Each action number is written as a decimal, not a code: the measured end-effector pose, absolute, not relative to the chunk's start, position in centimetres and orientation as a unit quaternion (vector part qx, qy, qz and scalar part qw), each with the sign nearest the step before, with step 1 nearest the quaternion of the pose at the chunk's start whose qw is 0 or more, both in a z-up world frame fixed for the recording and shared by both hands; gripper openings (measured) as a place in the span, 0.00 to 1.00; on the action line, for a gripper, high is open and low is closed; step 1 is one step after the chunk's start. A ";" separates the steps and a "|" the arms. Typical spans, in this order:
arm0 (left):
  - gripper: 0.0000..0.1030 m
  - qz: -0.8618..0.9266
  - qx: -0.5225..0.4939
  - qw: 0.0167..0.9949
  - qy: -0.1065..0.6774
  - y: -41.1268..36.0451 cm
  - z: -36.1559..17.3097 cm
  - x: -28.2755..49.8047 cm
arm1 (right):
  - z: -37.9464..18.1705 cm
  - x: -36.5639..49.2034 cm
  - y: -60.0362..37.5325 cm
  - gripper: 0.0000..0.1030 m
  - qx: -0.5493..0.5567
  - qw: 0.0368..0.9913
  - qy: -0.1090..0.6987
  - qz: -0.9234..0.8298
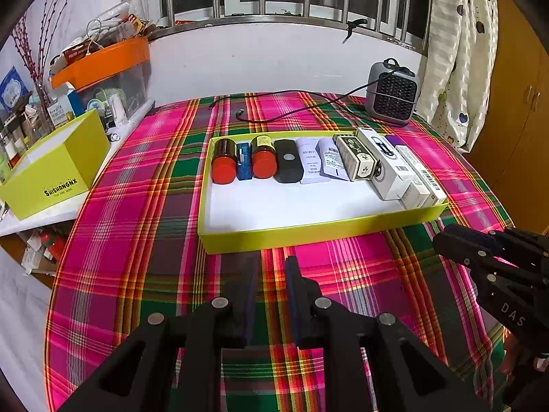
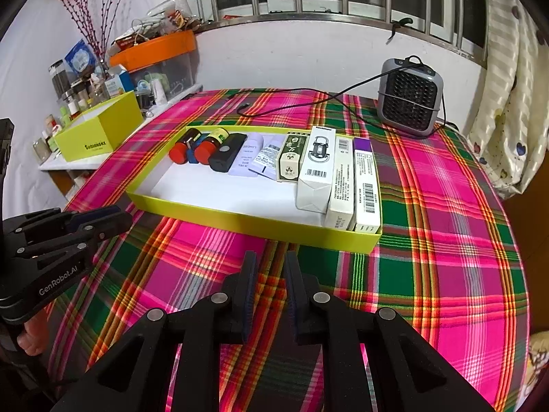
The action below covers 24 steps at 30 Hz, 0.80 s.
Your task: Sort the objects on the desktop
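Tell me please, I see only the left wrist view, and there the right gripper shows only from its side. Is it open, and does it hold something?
Observer: In the right wrist view the right gripper has its jaws a little apart. Nothing is between them, only the plaid cloth below.
Operator: Where does it point?
Observer: At the near wall of the yellow tray. Its tips lie short of that wall and do not touch it.
Operator: How does my left gripper look from outside?
Observer: The left gripper is seen from the side, beside the tray's near left corner. Part of a hand shows under its body.
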<state>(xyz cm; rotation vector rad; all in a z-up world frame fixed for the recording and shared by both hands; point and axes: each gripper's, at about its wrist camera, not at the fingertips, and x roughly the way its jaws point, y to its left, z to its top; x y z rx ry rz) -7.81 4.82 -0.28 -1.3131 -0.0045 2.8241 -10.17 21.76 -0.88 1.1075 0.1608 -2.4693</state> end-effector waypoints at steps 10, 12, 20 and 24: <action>0.16 0.906 -0.422 0.019 -0.002 5.0 -0.2 -7.8 | -0.9 -10.3 21.8 0.16 0.399 0.213 0.059 -0.890; 0.16 0.907 -0.421 0.019 0.001 5.1 -0.1 -7.9 | -0.9 -10.4 21.9 0.16 0.400 0.212 0.059 -0.890; 0.16 0.907 -0.422 0.013 0.008 5.2 -0.2 -8.0 | -1.0 -10.5 21.9 0.16 0.399 0.211 0.062 -0.890; 0.16 0.908 -0.419 0.011 0.014 5.3 -0.2 -7.9 | -1.0 -10.5 21.8 0.16 0.399 0.211 0.063 -0.890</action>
